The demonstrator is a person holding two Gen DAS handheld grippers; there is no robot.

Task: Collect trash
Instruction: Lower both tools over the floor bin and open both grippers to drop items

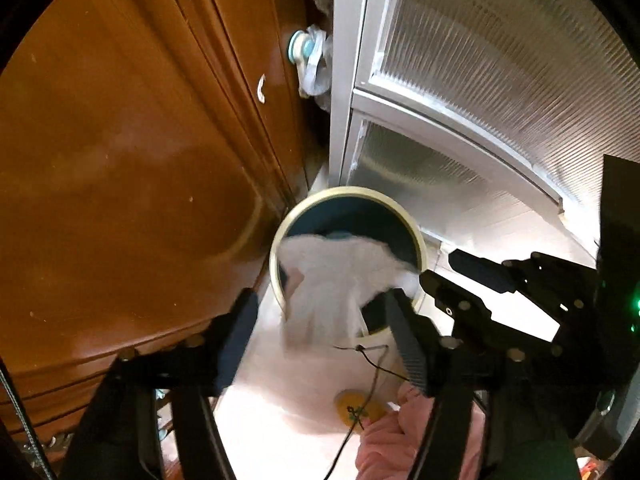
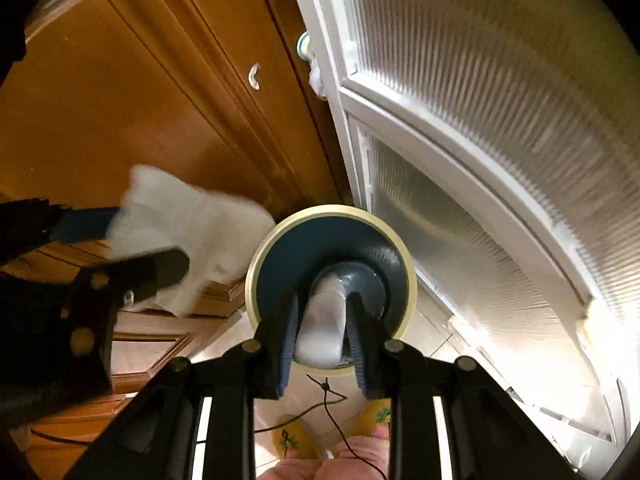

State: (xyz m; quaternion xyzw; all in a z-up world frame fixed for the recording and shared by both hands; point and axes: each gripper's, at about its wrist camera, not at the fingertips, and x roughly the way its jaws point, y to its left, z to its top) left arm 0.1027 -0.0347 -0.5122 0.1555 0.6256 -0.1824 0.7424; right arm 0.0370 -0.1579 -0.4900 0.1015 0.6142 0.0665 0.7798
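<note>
A round trash bin (image 1: 421, 240) with a cream rim and a dark teal inside stands on the floor in the corner. My left gripper (image 1: 320, 300) points down over it, jaws wide. A crumpled white tissue (image 1: 332, 280) hangs blurred and loose between its fingers, above the bin's mouth. In the right wrist view the left gripper (image 2: 150, 238) and the tissue (image 2: 192, 216) show at the left, beside the bin (image 2: 332, 210). My right gripper (image 2: 324, 300) is shut on a small translucent white plastic cup (image 2: 322, 320), held over the bin's opening. That gripper (image 1: 438, 268) shows right of the bin.
A brown wooden cabinet (image 1: 140, 160) stands close on the left. A white door with ribbed frosted glass (image 1: 500, 80) is on the right. A plastic bag (image 1: 316, 64) hangs in the gap. Below are pale floor tiles, a thin black cord (image 2: 332, 396), yellow slippers (image 2: 288, 436) and pink trouser legs.
</note>
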